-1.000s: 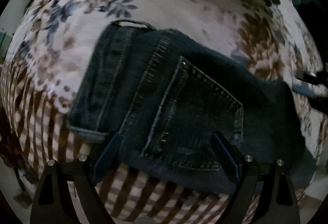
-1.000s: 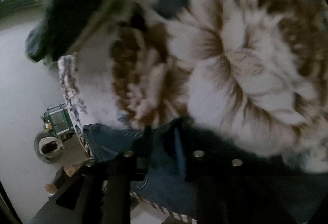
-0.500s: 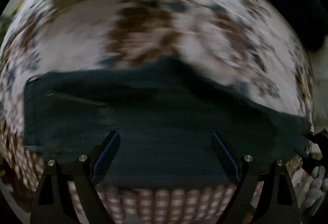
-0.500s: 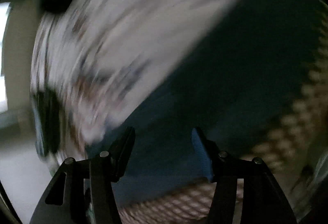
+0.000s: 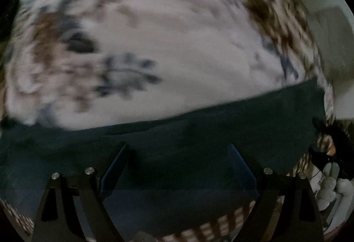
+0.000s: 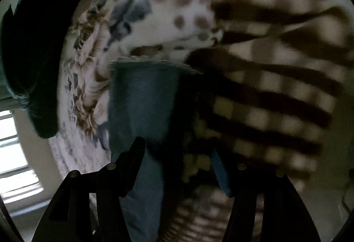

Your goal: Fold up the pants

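1. No brand, label or writing could be read; both views were blurred.
2. The pants (image 5: 177,153), dark blue denim, lay in a long flat band across a soft floral bedspread (image 5: 177,54) with a brown checked border.
3. The left gripper (image 5: 178,166) stood spread wide above the denim, pinching nothing.
4. The right gripper (image 6: 177,164) was opening over a raw, frayed leg end, its pads clear of the cloth.

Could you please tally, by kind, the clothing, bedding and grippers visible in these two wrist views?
Jeans: 1
Floral bedspread: 1
Dark green pillow: 1
Grippers: 2, the left gripper and the right gripper, jaws opening
Total: 5
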`<state>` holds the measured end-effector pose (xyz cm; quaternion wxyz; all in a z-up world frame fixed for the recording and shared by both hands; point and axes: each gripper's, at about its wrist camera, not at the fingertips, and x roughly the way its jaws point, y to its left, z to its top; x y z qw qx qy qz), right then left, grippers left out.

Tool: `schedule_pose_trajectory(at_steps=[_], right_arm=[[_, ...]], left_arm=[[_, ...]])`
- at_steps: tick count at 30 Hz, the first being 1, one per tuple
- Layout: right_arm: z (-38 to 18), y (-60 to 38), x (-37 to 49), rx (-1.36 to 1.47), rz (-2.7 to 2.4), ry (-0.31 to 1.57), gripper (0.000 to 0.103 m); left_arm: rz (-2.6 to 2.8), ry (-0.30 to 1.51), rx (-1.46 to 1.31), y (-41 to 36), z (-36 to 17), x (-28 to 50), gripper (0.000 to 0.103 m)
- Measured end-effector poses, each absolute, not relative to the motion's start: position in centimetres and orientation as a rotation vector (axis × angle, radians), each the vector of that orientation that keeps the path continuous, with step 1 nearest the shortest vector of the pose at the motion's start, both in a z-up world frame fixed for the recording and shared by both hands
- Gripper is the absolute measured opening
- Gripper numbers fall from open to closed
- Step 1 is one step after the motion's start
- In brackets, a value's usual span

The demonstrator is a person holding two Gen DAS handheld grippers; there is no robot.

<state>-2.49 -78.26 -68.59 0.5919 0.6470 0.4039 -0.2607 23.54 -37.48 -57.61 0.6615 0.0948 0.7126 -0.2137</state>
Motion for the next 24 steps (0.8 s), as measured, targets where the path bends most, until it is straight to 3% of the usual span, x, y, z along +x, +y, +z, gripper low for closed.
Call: schedule_pose_trajectory(at_steps=[3,6,14,19,23,24], right_arm=[[-69.1,-78.4,-2.3,1.514,-0.528,0.817,0.067],[-69.2,-78.1,-2.4,1.529,-0.443,0.719,0.067],[-70.0,-75.4,0.3,1.512,-0.308,0.776,0.067],[-70.0,-77.1,2.0,1.539,-0.260,0.612,0.047],[-71.3,-76.5,5.6,1.515,-0.253,0.678,0.044],[-71.5,-76.3,6.3,1.499,-0.293,0.711,0.028]], left_arm=[[-0.454,1.614,0.320,-38.6,-60.3,23.1,0.092],[-0.475,1.600,0.308,-38.7,-60.9,23.1,0.103],[-0.434,1.542,0.352,-40.1,-62.3,22.7,0.103],[-0.413,1.573,0.344,-40.8,-62.9,23.0,0.103],[-0.383,1.560,0.329,-41.9,-63.2,24.2,0.103],[-0.384,1.561,0.336,-42.1,-63.3,24.4,0.103]])
